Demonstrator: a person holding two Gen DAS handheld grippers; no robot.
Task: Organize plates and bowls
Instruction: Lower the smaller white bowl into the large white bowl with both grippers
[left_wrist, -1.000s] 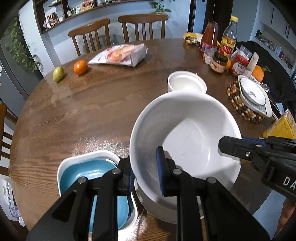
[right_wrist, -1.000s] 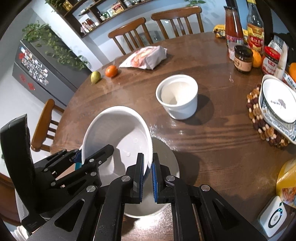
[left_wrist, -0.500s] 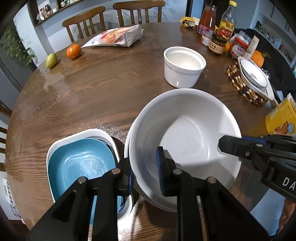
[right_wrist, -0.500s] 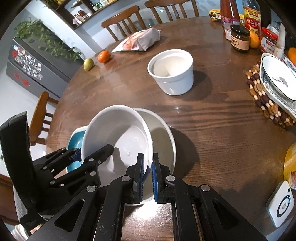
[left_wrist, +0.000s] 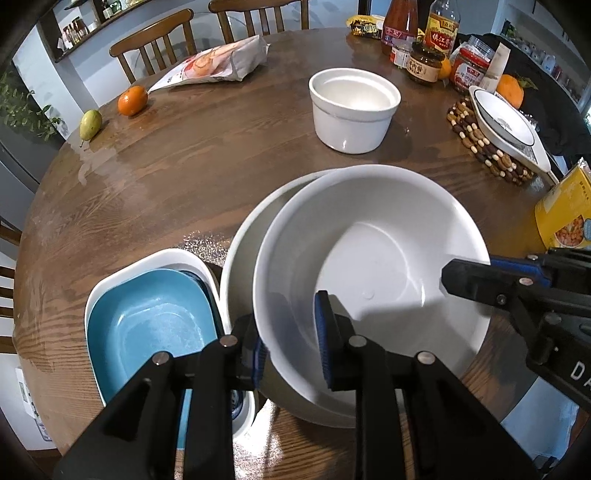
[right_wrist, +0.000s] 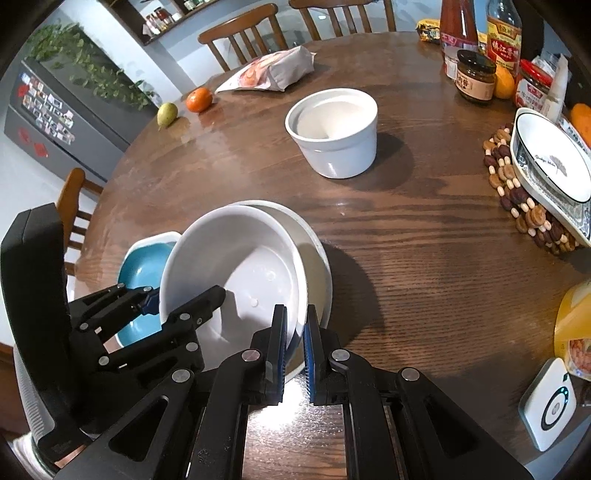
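- Round wooden table (left_wrist: 184, 177); chairs (left_wrist: 155, 40) behind it, shelf and grey cabinet (right_wrist: 55, 107) beyond.
- White bowl (left_wrist: 369, 280) sits tilted inside a wider white dish (left_wrist: 240, 254), beside the blue tray (left_wrist: 147, 325).
- Left gripper (left_wrist: 291, 343) jaws opening, bowl rim between them.
- Right gripper (right_wrist: 294, 347) clenched on the bowl's opposite rim.
- Dish's underside hidden.

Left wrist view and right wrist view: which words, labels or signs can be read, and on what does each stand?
"DA", cut off at the frame edge: on the right gripper body.
Chinese characters on the yellow-labelled bottle: too blurred to quote.
Labels on the brown jar and red-lidded jar: unreadable.
Small script inside the dark-rimmed bowl: too small.
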